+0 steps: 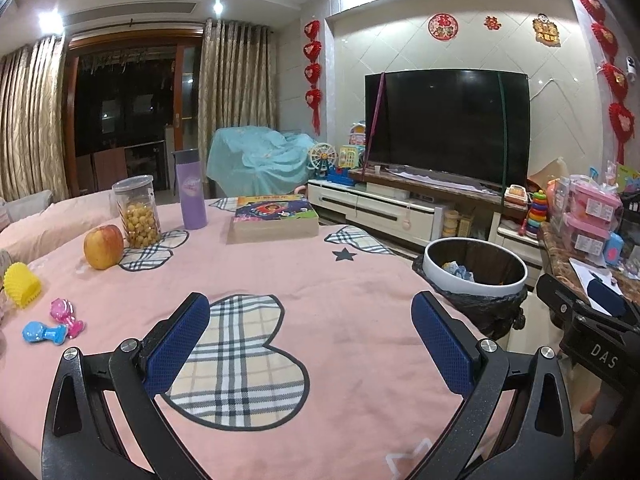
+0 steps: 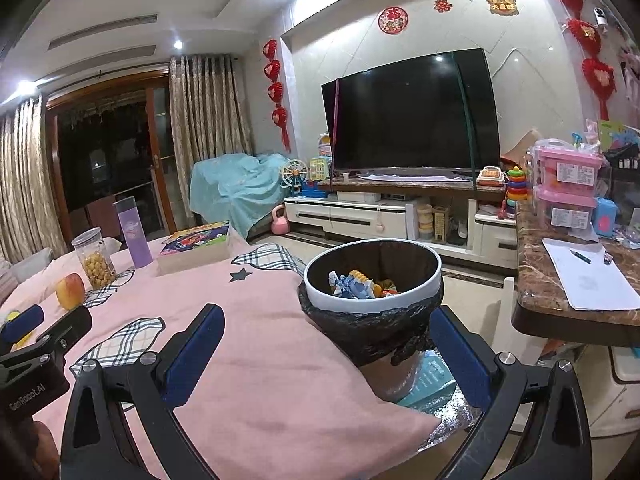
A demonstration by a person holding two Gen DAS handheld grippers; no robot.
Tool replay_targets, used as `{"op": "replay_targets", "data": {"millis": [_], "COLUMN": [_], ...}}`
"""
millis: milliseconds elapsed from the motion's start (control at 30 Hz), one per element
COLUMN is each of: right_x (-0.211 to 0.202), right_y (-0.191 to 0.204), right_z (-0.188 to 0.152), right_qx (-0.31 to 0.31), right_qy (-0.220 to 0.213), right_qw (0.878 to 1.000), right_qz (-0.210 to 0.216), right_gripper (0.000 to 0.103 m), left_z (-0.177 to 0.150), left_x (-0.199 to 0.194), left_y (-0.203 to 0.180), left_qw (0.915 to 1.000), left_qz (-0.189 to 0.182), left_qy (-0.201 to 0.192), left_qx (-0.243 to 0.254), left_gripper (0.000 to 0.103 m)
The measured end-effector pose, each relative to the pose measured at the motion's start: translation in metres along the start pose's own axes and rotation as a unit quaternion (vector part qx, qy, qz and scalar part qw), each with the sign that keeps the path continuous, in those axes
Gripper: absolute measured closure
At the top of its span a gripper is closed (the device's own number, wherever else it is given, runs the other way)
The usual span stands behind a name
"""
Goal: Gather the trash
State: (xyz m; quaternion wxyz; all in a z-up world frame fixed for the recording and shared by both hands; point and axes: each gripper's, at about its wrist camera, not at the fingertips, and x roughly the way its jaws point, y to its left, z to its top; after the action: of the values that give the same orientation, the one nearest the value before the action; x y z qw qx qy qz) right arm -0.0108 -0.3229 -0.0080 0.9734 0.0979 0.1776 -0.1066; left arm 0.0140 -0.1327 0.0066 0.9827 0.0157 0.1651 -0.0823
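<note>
Both my left gripper (image 1: pixel 310 344) and right gripper (image 2: pixel 326 354) gape empty; careless reaching could tip the bin (image 2: pixel 372 276) beside the table (image 2: pixel 256 320).

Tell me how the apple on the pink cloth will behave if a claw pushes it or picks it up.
The apple is round and rests loose on the soft pink cloth, so a push would probably roll it. Its skin looks smooth, so the pads may slip unless they close across its widest part. It seems firm, not floppy.
</note>
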Motion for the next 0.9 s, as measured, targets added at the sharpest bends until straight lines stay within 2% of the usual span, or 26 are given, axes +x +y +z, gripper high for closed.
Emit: {"op": "replay_targets", "data": {"millis": [900], "right_x": [0.0002], "right_y": [0.0014], "right_z": [-0.0007], "right_qx": [0.004], "right_qy": [0.002], "right_qw": [1.000], "right_qz": [0.005], "right_gripper": [0.000], "left_z": [0.0002], "left_x": [0.0012], "left_y": [0.0000], "left_qw": [1.0000], "left_qz": [-0.004], "left_qy": [0.008], "left_qx": [-0.002], "left_gripper": [0.000]}}
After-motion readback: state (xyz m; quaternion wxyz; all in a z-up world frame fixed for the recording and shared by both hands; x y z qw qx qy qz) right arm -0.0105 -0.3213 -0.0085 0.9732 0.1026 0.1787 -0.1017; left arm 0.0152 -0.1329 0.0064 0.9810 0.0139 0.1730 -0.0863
